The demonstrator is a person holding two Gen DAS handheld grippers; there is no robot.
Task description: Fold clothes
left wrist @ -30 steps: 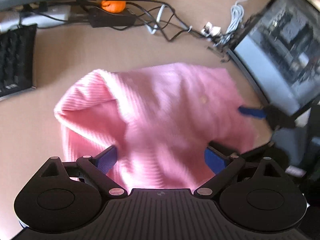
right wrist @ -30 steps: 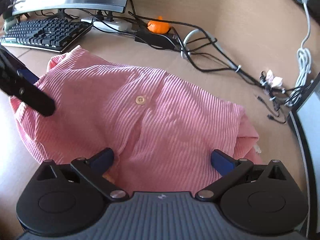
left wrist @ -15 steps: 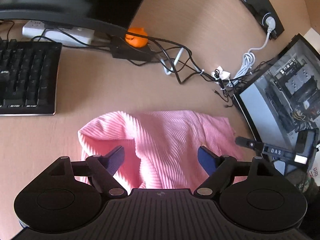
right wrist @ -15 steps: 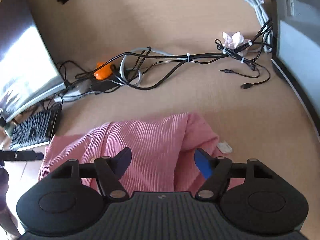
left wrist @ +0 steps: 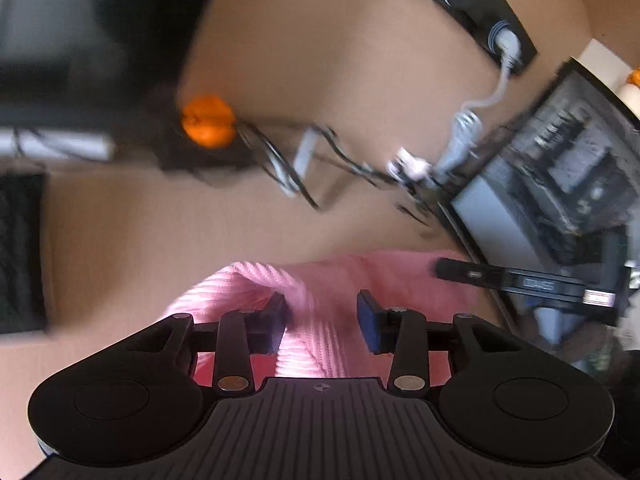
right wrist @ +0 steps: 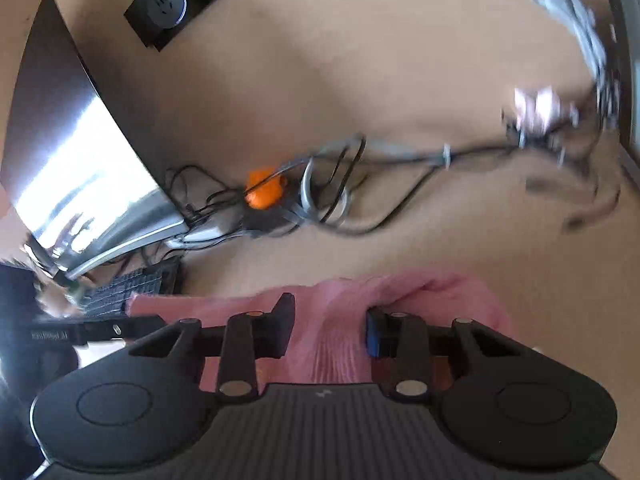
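Observation:
A pink ribbed garment lies bunched on the tan desk. In the left wrist view a raised fold of it stands between the blue pads of my left gripper, whose jaws are closing around it. In the right wrist view the same garment fills the gap of my right gripper, whose jaws are closing too. Each gripper's black finger shows in the other's view: the right gripper at the cloth's right end, the left gripper at its left end. Most of the garment is hidden under the gripper bodies.
Behind the cloth runs a tangle of cables with an orange object on a black box. A keyboard and a monitor stand to the left. A glass-sided computer case stands to the right.
Both grippers' jaws have narrowed from wide apart to close around folds of the pink cloth. Both views have tilted up, so the garment now sits low and the desk's back shows.

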